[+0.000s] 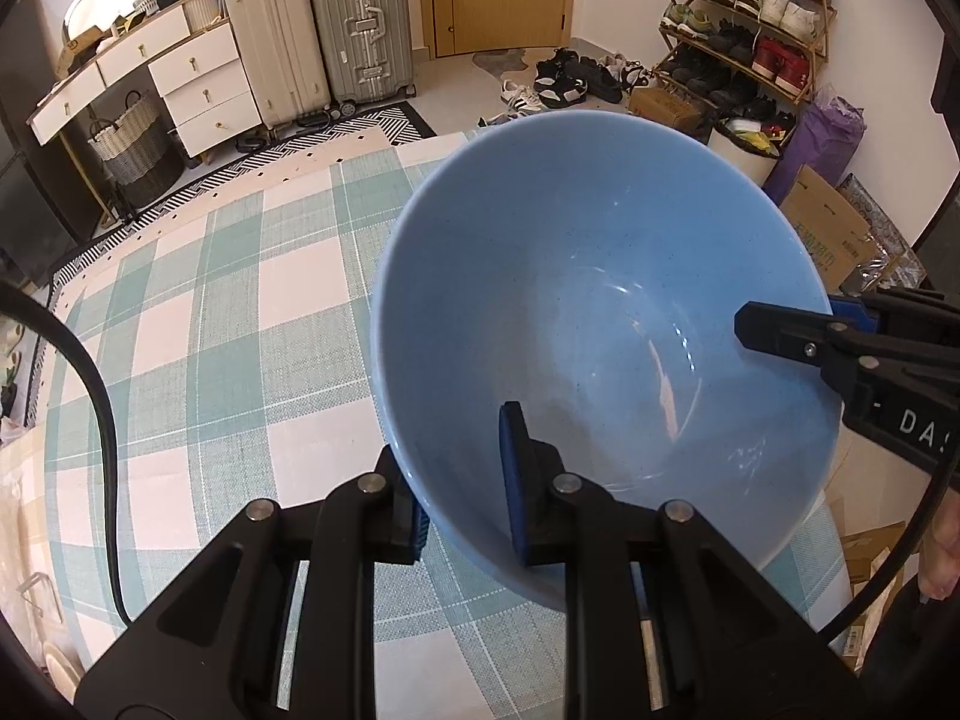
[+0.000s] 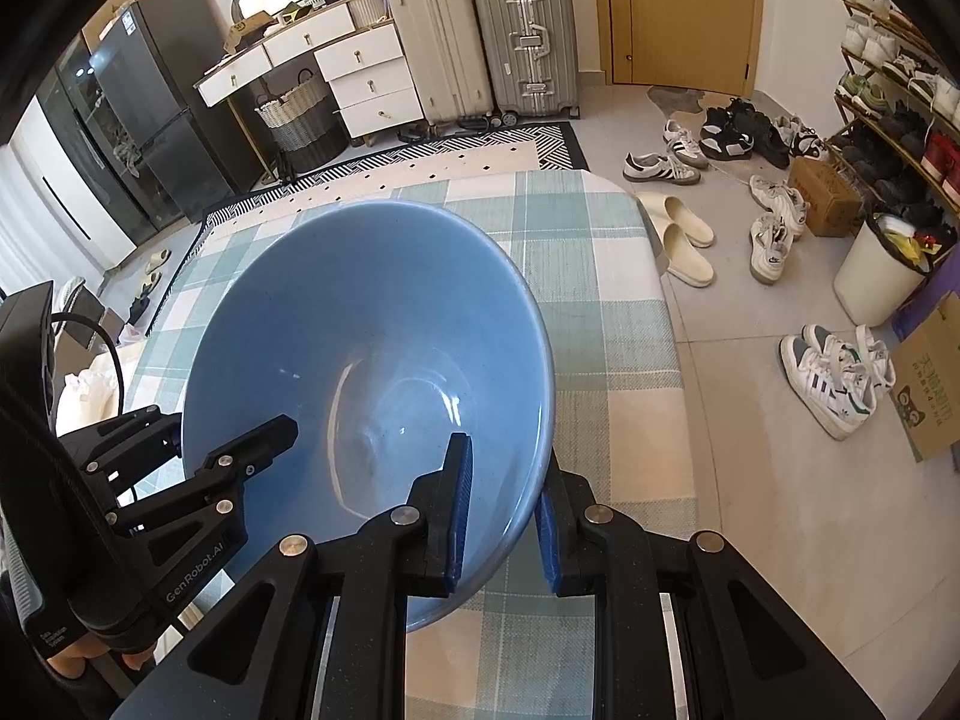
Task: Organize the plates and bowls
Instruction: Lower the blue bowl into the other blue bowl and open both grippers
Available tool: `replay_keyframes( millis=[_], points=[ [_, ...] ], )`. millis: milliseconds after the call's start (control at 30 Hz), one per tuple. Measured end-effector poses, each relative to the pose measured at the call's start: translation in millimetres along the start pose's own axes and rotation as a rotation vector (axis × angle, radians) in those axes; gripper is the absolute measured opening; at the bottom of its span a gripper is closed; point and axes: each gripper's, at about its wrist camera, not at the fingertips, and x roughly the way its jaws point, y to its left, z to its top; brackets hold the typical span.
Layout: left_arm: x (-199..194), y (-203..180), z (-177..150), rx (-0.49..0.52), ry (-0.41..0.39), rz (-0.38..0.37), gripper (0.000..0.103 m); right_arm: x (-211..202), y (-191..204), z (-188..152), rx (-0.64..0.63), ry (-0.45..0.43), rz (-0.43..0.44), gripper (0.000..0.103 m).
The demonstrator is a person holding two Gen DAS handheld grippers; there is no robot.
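Your left gripper (image 1: 465, 480) is matte black, built of flat linkage arms with triangular cut-outs, pinned by round silver rivets. Each of its fingers (image 1: 516, 480) carries a ribbed blue pad on the inner face. A black cable (image 1: 99, 408) curves past its left side. Your right gripper (image 2: 501, 516) matches it: the same black links, silver pins and blue pads. Seen from the right wrist camera, the left tool's body bears white lettering reading "GenRobot.AI", with smaller white text lower down that is too small to read. From the left wrist camera, the right tool shows white letters "DAS" cut off at the frame edge, and small screws dot its finger.
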Motion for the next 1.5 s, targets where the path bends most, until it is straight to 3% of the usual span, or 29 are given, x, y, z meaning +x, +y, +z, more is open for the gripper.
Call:
replay_keyframes(
  millis=[300, 500, 633, 800, 900, 967, 1067, 1400, 1467, 1500],
  points=[
    [4, 1, 3, -0.001, 0.007, 0.006, 0.018, 2, -4, -3, 0.007, -0.002, -0.013, 0.02],
    [2, -3, 4, 0.028, -0.009, 0.012, 0.041, -1, -8, -6, 0.013, -0.008, -0.007, 0.022],
    [-3, -4, 6, 0.032, -0.037, 0.036, 0.068, -5, -8, -7, 0.013, -0.015, -0.004, 0.023],
    [-9, 4, 6, 0.021, -0.048, 0.036, 0.071, -7, -6, -8, 0.015, -0.021, 0.005, 0.025],
    [-13, 8, 6, 0.02, -0.053, 0.034, 0.074, -9, -3, -7, 0.011, -0.03, 0.021, 0.035],
    [-16, 11, 5, 0.014, -0.056, 0.028, 0.076, -12, 0, -7, 0.006, -0.036, 0.049, 0.051],
    [-20, 12, 4, 0.011, -0.058, 0.014, 0.077, -15, 3, -8, 0.0, -0.053, 0.071, 0.065],
    [-38, 18, 0, 0.001, -0.091, -0.023, 0.086, -26, 12, -17, 0.001, -0.082, 0.1, 0.083],
    [-42, 19, -1, -0.004, -0.1, -0.03, 0.099, -28, 13, -20, -0.004, -0.089, 0.091, 0.084],
    [-44, 21, -2, -0.007, -0.106, -0.025, 0.1, -29, 14, -21, -0.004, -0.094, 0.092, 0.084]
  ],
)
